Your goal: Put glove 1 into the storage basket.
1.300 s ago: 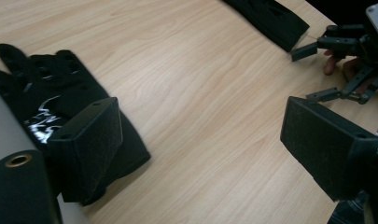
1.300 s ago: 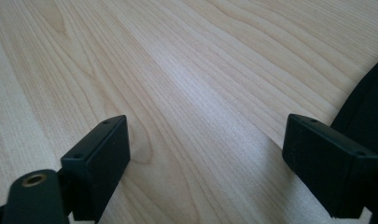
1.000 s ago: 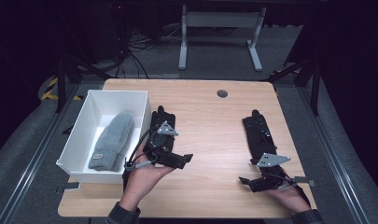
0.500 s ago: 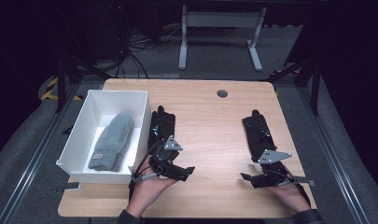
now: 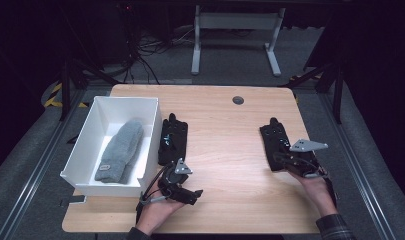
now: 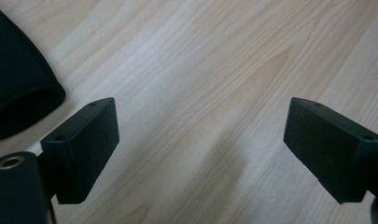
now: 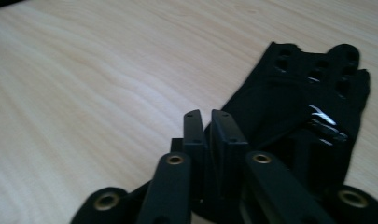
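Nearest the person, the left gripper [image 5: 181, 186] sits low over the wooden table [image 5: 225, 145], its jaws spread wide above bare wood just behind the left black glove [image 5: 173, 140]. The right gripper [image 5: 296, 161] has its jaws pressed together, pinching the near edge of the right black glove [image 7: 312, 107]. Farther left, a white box [image 5: 92, 127] holds a grey beanie [image 5: 121, 150].

Two black gloves [image 5: 173, 139] [image 5: 278, 146] (one left, one right), one grey mitten [image 5: 121, 150], one white box [image 5: 149, 145], one wooden table [image 5: 225, 130]
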### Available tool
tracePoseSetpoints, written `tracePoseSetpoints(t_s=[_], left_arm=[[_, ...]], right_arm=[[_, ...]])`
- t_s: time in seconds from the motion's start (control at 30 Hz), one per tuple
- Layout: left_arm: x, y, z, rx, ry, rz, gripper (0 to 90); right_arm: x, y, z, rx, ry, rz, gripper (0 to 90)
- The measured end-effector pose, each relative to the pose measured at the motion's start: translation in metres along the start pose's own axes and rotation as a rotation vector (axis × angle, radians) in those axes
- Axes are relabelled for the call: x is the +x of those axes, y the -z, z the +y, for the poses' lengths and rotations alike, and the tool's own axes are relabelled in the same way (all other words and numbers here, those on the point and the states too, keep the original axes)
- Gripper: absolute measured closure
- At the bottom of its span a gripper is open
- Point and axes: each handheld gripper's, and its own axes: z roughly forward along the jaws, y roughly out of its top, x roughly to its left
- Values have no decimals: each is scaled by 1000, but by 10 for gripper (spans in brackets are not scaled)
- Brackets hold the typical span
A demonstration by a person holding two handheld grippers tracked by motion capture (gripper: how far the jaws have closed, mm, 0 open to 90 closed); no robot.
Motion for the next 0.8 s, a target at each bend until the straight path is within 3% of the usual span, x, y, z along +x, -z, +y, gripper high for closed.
tracePoseSetpoints(t_s=[0.13,0.2,0.3,0.4,0.57,0.67,0.8], left_arm=[[0,-5,-5,16,-22,34,92],[-3,-9,-7,46,-46,59,74],[-3,-12,-9,68,-44,55,50],[-5,-13,-11,69,-71,67,42],[-3,-14,-14,35,-100,57,19],[-1,-16,-19,-11,-116,40,0],[1,-18,-21,-50,-126,32,0]], right_arm=[[-18,-8,4,14,-21,-39,900],[-26,-12,3,22,-34,-55,900],[-35,-15,2,33,-45,-75,900],[-44,-19,1,47,-53,-87,900],[-48,-27,-2,88,-46,-72,900],[-47,-33,-5,113,-32,-66,900],[-46,-34,-7,118,-28,-65,900]])
